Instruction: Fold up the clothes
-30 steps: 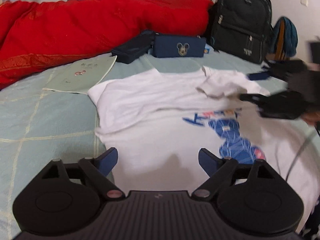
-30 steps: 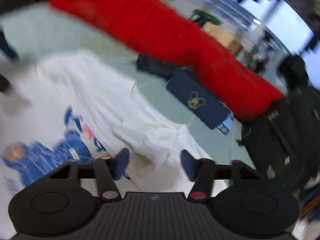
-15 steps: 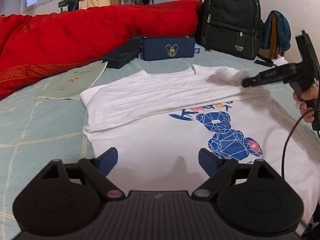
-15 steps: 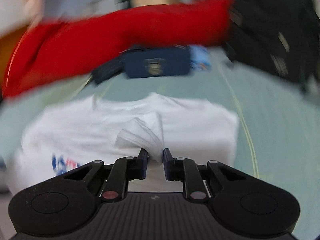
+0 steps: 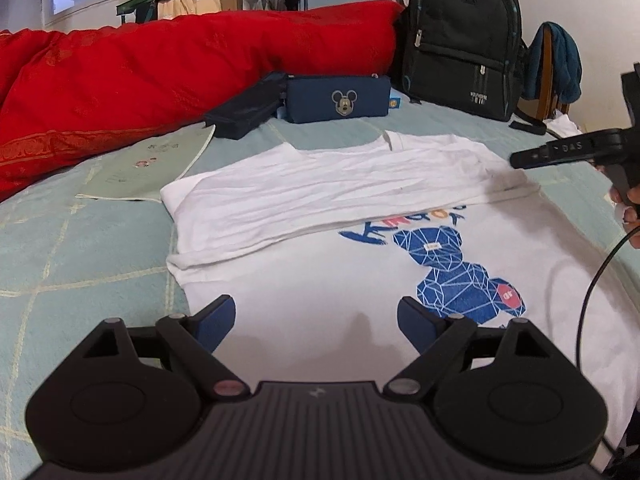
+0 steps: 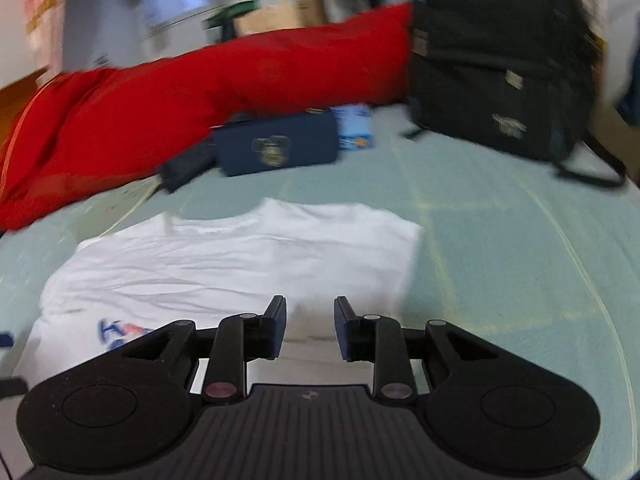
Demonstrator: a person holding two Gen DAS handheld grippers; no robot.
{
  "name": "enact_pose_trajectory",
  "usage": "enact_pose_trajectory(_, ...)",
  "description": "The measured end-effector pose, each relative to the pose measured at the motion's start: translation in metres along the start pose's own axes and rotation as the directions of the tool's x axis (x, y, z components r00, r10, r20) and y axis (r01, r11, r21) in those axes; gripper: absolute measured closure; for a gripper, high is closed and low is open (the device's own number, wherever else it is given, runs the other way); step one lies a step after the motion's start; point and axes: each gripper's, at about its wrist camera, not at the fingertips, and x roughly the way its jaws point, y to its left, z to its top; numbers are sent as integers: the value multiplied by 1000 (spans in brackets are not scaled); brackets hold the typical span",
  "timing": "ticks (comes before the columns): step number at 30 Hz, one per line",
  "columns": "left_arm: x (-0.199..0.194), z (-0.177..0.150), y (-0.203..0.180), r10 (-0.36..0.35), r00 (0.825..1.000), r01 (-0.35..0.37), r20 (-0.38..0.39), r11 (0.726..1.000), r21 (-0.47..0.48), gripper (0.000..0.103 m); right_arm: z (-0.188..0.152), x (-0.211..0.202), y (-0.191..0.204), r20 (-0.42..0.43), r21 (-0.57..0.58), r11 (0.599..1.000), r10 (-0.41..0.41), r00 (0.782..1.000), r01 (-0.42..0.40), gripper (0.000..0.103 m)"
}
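A white T-shirt (image 5: 320, 208) with a blue bear print (image 5: 452, 276) lies on the pale green bed sheet (image 5: 80, 264). Its far side is folded over toward the print in a flat band. My left gripper (image 5: 316, 320) hovers open over the shirt's near part, nothing between its fingers. My right gripper (image 6: 310, 324) is open just above the folded edge of the T-shirt (image 6: 224, 256), holding nothing. In the left wrist view the right gripper (image 5: 520, 158) comes in from the right edge, held by a hand (image 5: 630, 204), its tips just above the fold's right end.
A red quilt (image 5: 140, 76) runs along the far side. A navy pencil case (image 5: 340, 98), a dark pouch (image 5: 244, 112) and a green booklet (image 5: 148, 164) lie beyond the shirt. A black backpack (image 5: 460, 36) stands at the back right. A black cable (image 5: 592, 292) hangs at right.
The right gripper, shut on the sleeve half a second ago, has let go and opened. The sleeve now lies flat in the folded band. The left gripper stayed open in place.
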Motion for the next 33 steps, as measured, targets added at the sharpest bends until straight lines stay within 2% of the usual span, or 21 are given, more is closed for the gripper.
enact_pose_trajectory(7, -13, 11, 30, -49, 997, 52, 58, 997, -57, 12, 27, 27, 70, -26, -139, 984, 107, 994, -109, 68)
enact_pose_trajectory(10, -11, 21, 64, -90, 993, 100, 77, 986, -131, 12, 23, 33, 99, -46, -183, 967, 171, 984, -177, 65)
enact_pose_trajectory(13, 5, 37, 106, -125, 988, 143, 86, 956, -255, 15, 7, 30, 120, -62, -236, 948, 203, 977, -212, 63)
enact_pose_trajectory(15, 23, 48, 133, -145, 986, 165, 82, 929, -333, 26, -4, 26, 129, -67, -264, 937, 217, 974, -227, 62)
enact_pose_trajectory(16, 35, 54, 143, -140, 988, 156, 70, 919, -361, 39, -9, 23, 131, -69, -272, 934, 221, 973, -231, 62)
enact_pose_trajectory(17, 47, 59, 153, -135, 989, 147, 59, 909, -390, 48, -14, 20, 133, -70, -280, 930, 225, 972, -236, 62)
enact_pose_trajectory(21, 101, 65, 177, -180, 983, 136, -39, 853, -504, 57, -25, 8, 127, -51, -284, 931, 224, 973, -229, 62)
enact_pose_trajectory(24, 119, 68, 183, -179, 983, 130, -39, 832, -539, 64, -30, -1, 119, -34, -273, 936, 220, 975, -221, 62)
enact_pose_trajectory(25, 124, 70, 184, -178, 983, 130, -35, 825, -550, 71, -30, -3, 116, -26, -272, 938, 217, 976, -216, 62)
enact_pose_trajectory(26, 129, 71, 186, -177, 984, 129, -32, 818, -560, 84, -31, -4, 113, -19, -270, 940, 210, 977, -207, 62)
enact_pose_trajectory(28, 139, 73, 189, -176, 984, 129, -25, 804, -581, 97, -33, -8, 108, -8, -266, 943, 205, 979, -200, 61)
enact_pose_trajectory(30, 149, 76, 192, -174, 985, 128, -19, 789, -601, 100, -35, -13, 104, 5, -263, 945, 200, 980, -192, 61)
enact_pose_trajectory(33, 158, 90, 200, -152, 988, 109, -21, 791, -602, 102, -39, -18, 100, 23, -258, 949, 192, 981, -179, 57)
